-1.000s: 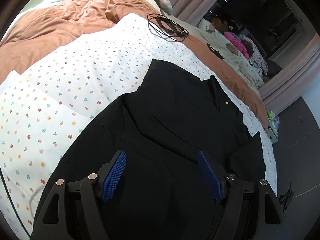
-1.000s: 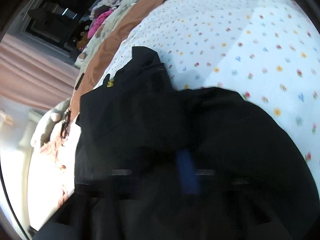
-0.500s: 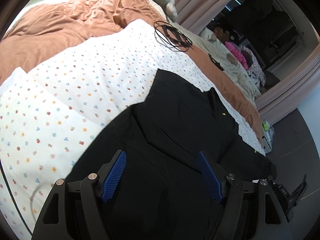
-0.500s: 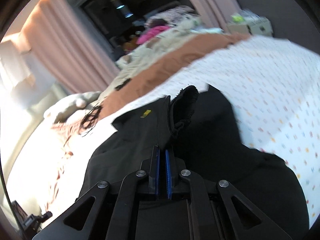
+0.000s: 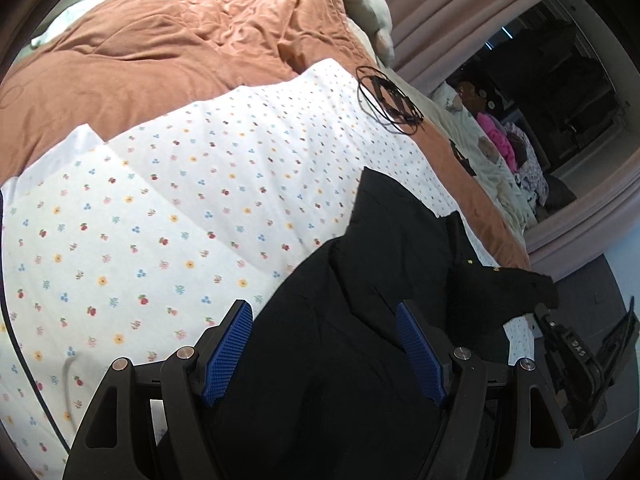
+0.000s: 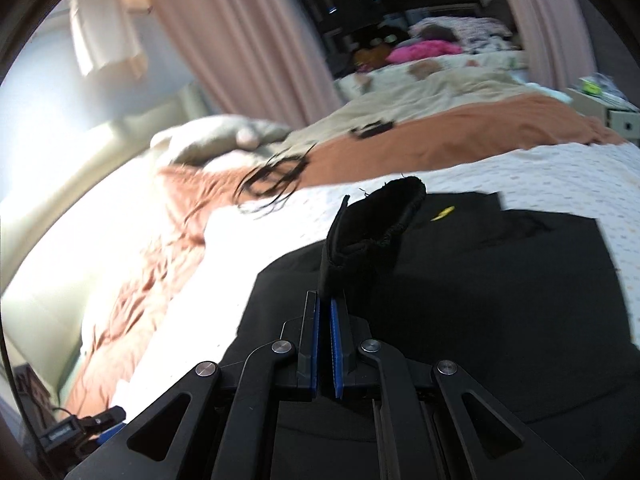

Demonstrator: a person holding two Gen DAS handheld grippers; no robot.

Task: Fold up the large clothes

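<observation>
A black garment [image 5: 384,280] lies spread on the white floral sheet [image 5: 180,220] of a bed. My left gripper [image 5: 324,346] hangs open over the garment's near part, its blue pads [image 5: 226,354] wide apart and gripping nothing. At the right edge of the left wrist view, my right gripper [image 5: 560,344] holds a black sleeve end [image 5: 524,290] lifted off the bed. In the right wrist view my right gripper [image 6: 325,306] is shut on that sleeve cuff [image 6: 372,228], which stands up above the garment body [image 6: 500,280]. A small yellow label [image 6: 442,213] shows behind the cuff.
A rust-brown quilt [image 5: 180,52] is bunched at the head of the bed, with a pale pillow [image 5: 368,4] beyond. A coiled black cable [image 5: 390,100] lies on the sheet's far edge. Pink curtains [image 6: 248,40] and a second bed piled with clothes [image 6: 432,46] stand behind.
My right gripper shut on the sleeve cuff, rose and rolled upright, carrying the sleeve up across the garment. My left gripper slid sideways, so its left finger now hangs over the floral sheet.
</observation>
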